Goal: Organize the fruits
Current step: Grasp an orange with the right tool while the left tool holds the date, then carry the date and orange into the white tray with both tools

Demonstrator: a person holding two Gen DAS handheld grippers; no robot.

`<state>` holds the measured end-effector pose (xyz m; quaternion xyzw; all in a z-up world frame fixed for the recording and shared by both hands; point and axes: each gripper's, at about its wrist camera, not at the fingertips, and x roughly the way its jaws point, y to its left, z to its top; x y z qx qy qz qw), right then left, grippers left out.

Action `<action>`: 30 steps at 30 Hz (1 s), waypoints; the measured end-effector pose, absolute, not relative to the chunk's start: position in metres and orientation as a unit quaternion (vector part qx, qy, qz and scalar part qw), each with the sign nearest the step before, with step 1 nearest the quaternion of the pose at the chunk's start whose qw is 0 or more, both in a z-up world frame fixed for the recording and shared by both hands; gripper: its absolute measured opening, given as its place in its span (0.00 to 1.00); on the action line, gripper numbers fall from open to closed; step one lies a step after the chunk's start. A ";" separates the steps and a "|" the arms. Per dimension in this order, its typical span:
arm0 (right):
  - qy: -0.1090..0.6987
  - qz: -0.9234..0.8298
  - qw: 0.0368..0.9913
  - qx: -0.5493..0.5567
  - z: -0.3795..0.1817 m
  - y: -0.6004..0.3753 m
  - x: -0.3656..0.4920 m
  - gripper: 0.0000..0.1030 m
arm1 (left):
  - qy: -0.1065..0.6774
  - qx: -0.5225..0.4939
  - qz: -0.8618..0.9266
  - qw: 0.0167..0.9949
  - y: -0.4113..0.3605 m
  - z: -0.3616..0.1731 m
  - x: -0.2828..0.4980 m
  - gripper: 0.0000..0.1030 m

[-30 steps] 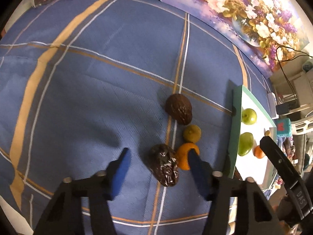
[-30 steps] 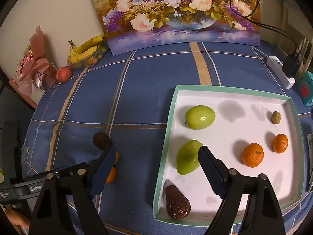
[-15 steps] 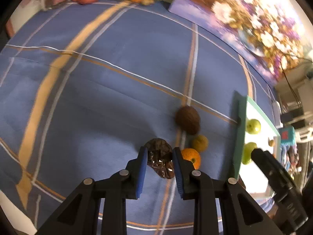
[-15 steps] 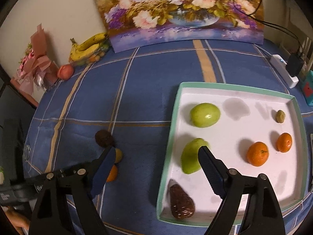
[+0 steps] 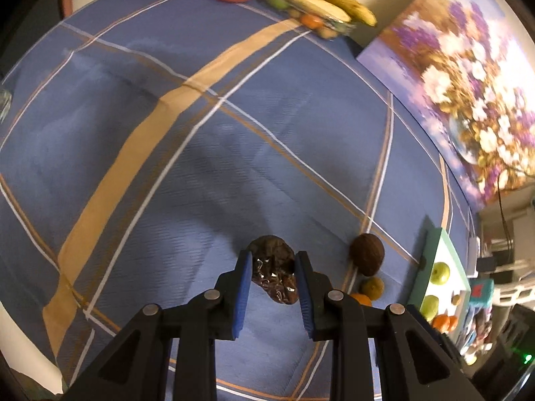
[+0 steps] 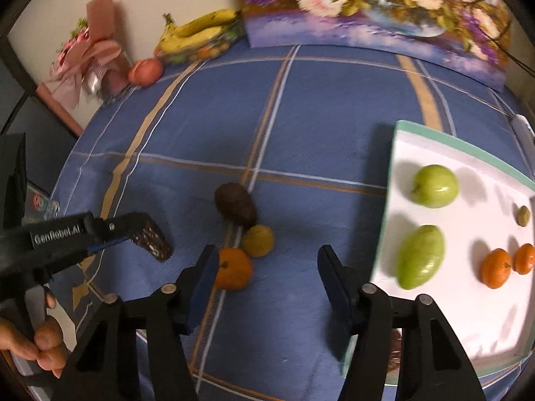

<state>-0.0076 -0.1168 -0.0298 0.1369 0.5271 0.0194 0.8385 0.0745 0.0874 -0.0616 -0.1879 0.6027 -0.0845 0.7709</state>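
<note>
My left gripper point(image 5: 272, 269) is shut on a dark wrinkled avocado point(image 5: 275, 275) and holds it above the blue cloth; it also shows in the right wrist view point(image 6: 152, 239). On the cloth lie a second dark avocado point(image 6: 235, 204), a yellow-green fruit point(image 6: 258, 241) and an orange point(image 6: 233, 269). My right gripper point(image 6: 267, 282) is open and empty, just above and right of the orange. The white tray point(image 6: 448, 138) with a green rim holds two green fruits point(image 6: 434, 185), two oranges point(image 6: 495, 268), a small brown fruit point(image 6: 523, 215) and a dark avocado partly hidden at its near corner.
Bananas point(image 6: 197, 31) and a red apple point(image 6: 146, 71) sit at the table's far edge beside a flower painting point(image 6: 374, 3) and a pink bouquet point(image 6: 88, 63). A white power strip lies behind the tray. The blue plaid cloth point(image 5: 167, 133) covers the table.
My left gripper closed on the dark avocado and lifted it away to the left. My right gripper swung left from over the tray to above the loose fruits.
</note>
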 end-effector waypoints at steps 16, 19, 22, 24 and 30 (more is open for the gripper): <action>0.565 0.038 0.817 0.113 -0.056 -0.083 0.010 0.43 | 0.624 -0.222 -0.088 0.744 0.094 -0.081 0.087 0.42; 0.568 0.037 0.815 0.111 -0.058 -0.083 0.010 0.38 | 0.631 -0.220 -0.093 0.738 0.092 -0.086 0.089 0.42; 0.567 0.039 0.815 0.113 -0.058 -0.084 0.010 0.37 | 0.638 -0.226 -0.097 0.730 0.089 -0.091 0.089 0.38; 0.567 0.039 0.815 0.113 -0.058 -0.085 0.009 0.36 | 0.635 -0.222 -0.098 0.733 0.088 -0.088 0.088 0.38; 0.544 0.043 0.829 0.125 -0.040 -0.094 0.000 0.36 | 0.607 -0.215 -0.111 0.757 0.087 -0.065 0.081 0.38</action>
